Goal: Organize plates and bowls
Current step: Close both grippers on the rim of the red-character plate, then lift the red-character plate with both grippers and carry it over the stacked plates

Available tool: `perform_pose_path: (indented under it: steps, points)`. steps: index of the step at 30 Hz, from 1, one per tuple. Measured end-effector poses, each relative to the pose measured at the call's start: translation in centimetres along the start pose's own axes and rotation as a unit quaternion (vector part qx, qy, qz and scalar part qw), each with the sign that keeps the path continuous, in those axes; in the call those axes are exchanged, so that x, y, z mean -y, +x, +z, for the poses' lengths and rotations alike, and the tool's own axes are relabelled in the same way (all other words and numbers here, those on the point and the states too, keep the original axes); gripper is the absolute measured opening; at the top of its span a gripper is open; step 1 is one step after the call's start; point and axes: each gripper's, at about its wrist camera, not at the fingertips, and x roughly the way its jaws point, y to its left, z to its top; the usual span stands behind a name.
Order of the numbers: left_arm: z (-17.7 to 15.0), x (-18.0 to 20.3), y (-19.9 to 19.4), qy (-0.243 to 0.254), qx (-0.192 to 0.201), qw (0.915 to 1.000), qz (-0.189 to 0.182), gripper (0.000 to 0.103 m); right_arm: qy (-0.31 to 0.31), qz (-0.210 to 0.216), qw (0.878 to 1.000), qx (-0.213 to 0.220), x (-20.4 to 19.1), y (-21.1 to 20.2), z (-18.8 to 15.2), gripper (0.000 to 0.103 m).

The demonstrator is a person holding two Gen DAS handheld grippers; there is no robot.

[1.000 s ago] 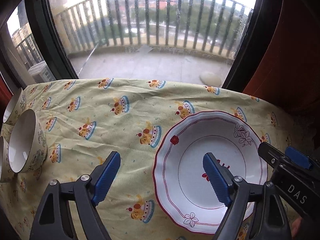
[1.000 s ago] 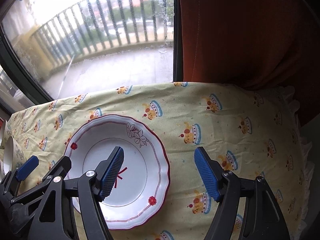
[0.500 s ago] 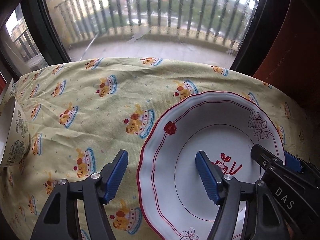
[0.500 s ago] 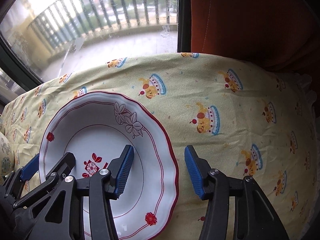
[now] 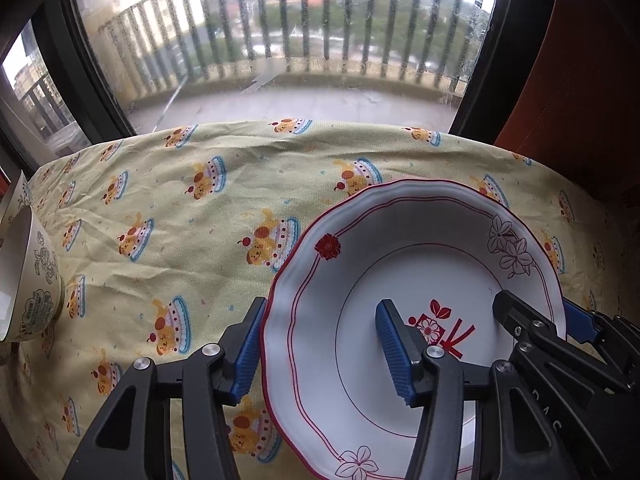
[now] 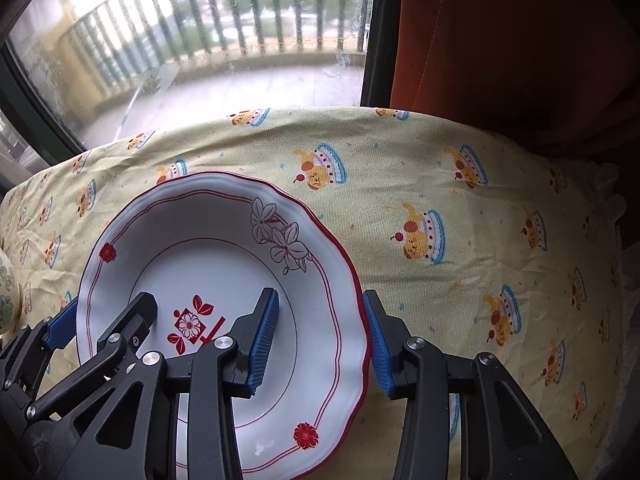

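Both grippers, left [image 5: 320, 350] and right [image 6: 320, 338], have closed in around the plate [image 6: 224, 264] rim, jaws straddling it, not quite clamped.

The left gripper [image 5: 320, 344] has its blue jaws on both sides of the left rim of the white plate [image 5: 420, 272], one outside and one inside. The right gripper [image 5: 536, 320] is at the plate's right rim. A bowl [image 5: 28, 280] sits by the left edge of the surface [image 5: 180, 240], well apart from the plate.
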Motion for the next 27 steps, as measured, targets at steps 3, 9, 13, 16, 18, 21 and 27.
perform_pose_path:
  steps: [3,9,13,16,18,21,27]
  points:
    - [-0.7,-0.9,-0.4,-0.007,-0.008,0.9999,0.004,0.055,-0.008,0.003,1.000,-0.008,-0.5,-0.3,-0.5,0.047]
    - [-2.1,-2.9,-1.1,-0.010,-0.019,0.9997,0.012,0.057,-0.028,0.020,0.999,-0.020,-1.9,-1.1,-1.7,0.047]
    - [-2.4,-3.2,-1.2,-0.014,-0.023,0.9996,0.008,0.059,-0.045,0.032,0.998,-0.024,-2.4,-1.4,-2.3,0.048]
    - [-2.9,-2.8,-1.5,0.000,-0.015,0.9997,0.019,0.059,-0.048,0.039,0.998,-0.025,-2.5,-1.2,-2.2,0.047]
    - [-3.0,-2.8,-1.6,-0.001,-0.013,0.9998,0.015,0.056,-0.062,0.033,0.997,-0.024,-2.9,-1.1,-2.1,0.047]
    - [-2.7,-2.8,-1.6,-0.005,-0.018,0.9997,0.018,0.055,-0.069,0.024,0.997,-0.021,-3.4,-0.9,-2.1,0.048]
    - [-2.6,-3.2,-2.0,-0.010,-0.021,0.9996,0.016,0.054,-0.066,0.013,0.997,-0.024,-3.7,-1.3,-2.1,0.048]
